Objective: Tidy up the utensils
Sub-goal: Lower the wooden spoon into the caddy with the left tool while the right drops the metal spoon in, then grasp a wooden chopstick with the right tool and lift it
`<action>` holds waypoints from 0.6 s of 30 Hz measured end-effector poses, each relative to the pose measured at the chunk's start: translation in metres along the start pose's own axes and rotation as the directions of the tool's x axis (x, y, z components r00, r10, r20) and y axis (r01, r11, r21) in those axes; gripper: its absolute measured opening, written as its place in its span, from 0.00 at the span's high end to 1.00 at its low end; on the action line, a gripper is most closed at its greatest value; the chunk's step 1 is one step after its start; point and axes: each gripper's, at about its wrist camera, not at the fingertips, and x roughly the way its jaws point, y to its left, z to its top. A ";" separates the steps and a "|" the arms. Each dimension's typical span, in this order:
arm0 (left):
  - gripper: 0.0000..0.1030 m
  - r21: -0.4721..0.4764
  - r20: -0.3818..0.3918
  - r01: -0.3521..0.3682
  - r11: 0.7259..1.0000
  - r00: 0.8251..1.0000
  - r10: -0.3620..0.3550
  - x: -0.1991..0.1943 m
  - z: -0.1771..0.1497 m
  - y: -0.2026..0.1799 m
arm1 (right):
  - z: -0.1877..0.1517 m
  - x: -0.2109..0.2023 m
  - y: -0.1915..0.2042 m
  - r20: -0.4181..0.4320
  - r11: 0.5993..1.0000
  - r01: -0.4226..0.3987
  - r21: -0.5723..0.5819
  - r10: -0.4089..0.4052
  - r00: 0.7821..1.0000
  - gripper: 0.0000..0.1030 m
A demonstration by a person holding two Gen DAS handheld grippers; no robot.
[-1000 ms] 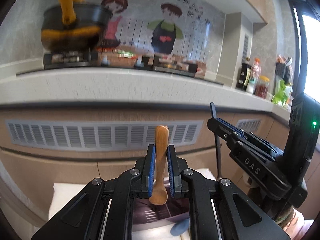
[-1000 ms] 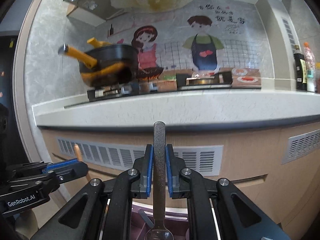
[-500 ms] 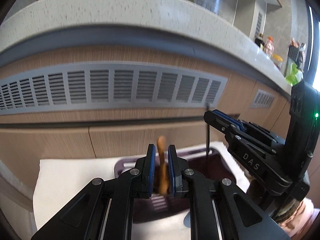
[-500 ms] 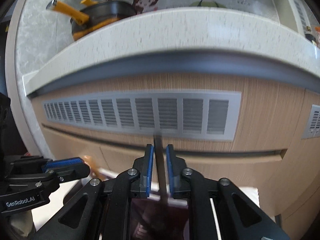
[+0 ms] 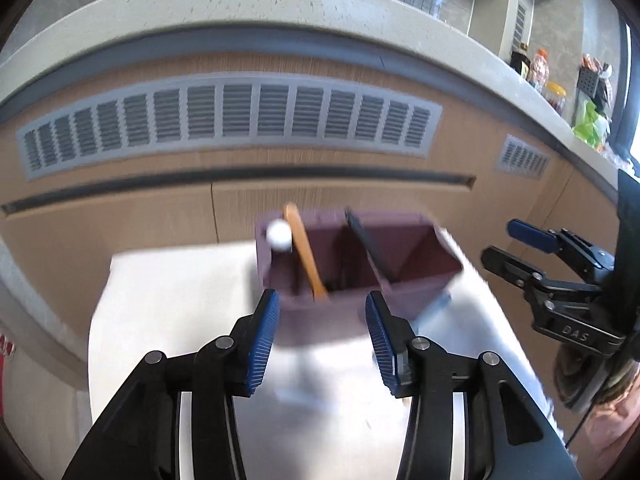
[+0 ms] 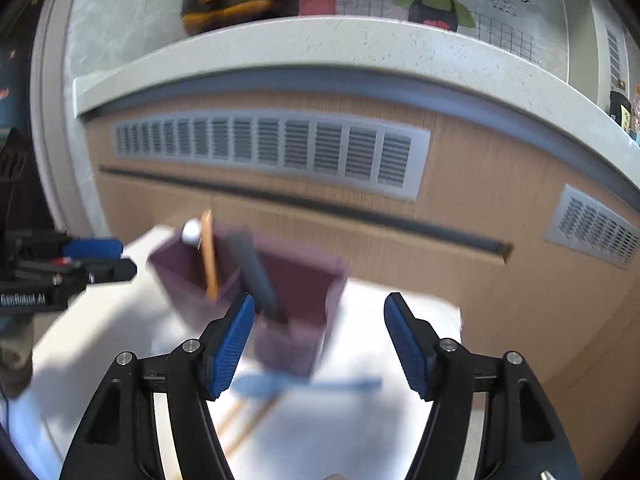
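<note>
The purple caddy (image 5: 352, 272) stood on the white cloth (image 5: 172, 292) over the counter, a little past both grippers and below the wooden cabinet front (image 5: 120, 216) with its grey vent (image 5: 228, 120).

The left gripper (image 5: 322, 336) had just been opening. Its blue pads (image 5: 262, 340) stood apart with nothing between them, the caddy's near wall showing in the gap. The wooden spoon (image 5: 306, 252) was loose in the caddy's left compartment, handle leaning toward 11 o'clock, bowl end down inside. A white ball-topped utensil (image 5: 279, 235) stood just beside it at the caddy's far-left corner.

The right gripper (image 6: 320, 336) had likewise just been opening, its pads wide apart and empty. The dark-handled spoon (image 6: 254, 276) it had carried stood free in the caddy, slanting up toward 11 o'clock, its lower end sunk near the middle divider; motion blur kept me from telling exactly which compartment held it. From the left view that same handle lay along the divider.

In front of the caddy, at about 6 o'clock in the right view, a blue utensil (image 6: 312, 386) lay flat on the cloth, with thin wooden chopsticks (image 6: 248, 424) angled beneath it.
</note>
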 end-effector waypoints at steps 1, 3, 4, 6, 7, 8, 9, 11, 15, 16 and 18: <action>0.54 0.000 -0.015 0.000 1.000 1.000 0.000 -0.003 -0.006 0.000 | -0.009 -0.004 0.004 -0.033 1.000 -0.011 -0.011 0.010 0.999 0.37; 0.53 0.006 -0.049 0.002 1.000 0.999 -0.002 -0.011 -0.026 -0.003 | -0.026 -0.009 0.012 -0.102 0.999 -0.043 -0.026 0.040 0.994 0.37; 0.53 0.014 -0.065 0.004 1.000 0.998 -0.003 -0.013 -0.033 -0.005 | -0.037 -0.012 0.015 -0.143 0.997 -0.068 -0.038 0.062 0.988 0.37; 0.51 0.052 -0.110 0.018 0.998 0.994 -0.012 -0.019 -0.052 -0.014 | -0.056 -0.016 0.024 -0.222 0.990 -0.124 -0.066 0.107 0.969 0.37; 0.50 0.076 -0.133 0.023 0.997 0.991 -0.012 -0.022 -0.063 -0.019 | -0.066 -0.017 0.031 -0.262 0.985 -0.149 -0.084 0.122 0.957 0.36; 0.48 0.099 -0.151 0.020 0.995 0.988 -0.005 -0.025 -0.073 -0.023 | -0.076 -0.021 0.036 -0.288 0.981 -0.164 -0.099 0.130 0.949 0.36; 0.46 0.115 -0.163 0.016 0.993 0.987 0.003 -0.028 -0.080 -0.026 | -0.084 -0.024 0.041 -0.310 0.978 -0.176 -0.113 0.134 0.941 0.36; 0.46 0.126 -0.185 0.018 0.992 0.983 0.006 -0.036 -0.096 -0.032 | -0.100 -0.033 0.048 -0.342 0.971 -0.207 -0.122 0.154 0.927 0.35; 0.36 0.119 -0.206 0.027 0.993 0.979 -0.002 -0.049 -0.119 -0.036 | -0.119 -0.052 0.065 -0.413 0.941 -0.324 -0.102 0.256 0.874 0.35; 0.34 0.105 -0.200 0.017 0.994 0.980 0.004 -0.052 -0.121 -0.034 | -0.123 -0.057 0.072 -0.431 0.927 -0.361 -0.102 0.286 0.856 0.35; 0.34 0.068 -0.189 -0.003 0.998 0.982 0.015 -0.056 -0.124 -0.028 | -0.133 -0.066 0.088 -0.450 0.898 -0.428 -0.105 0.341 0.825 0.36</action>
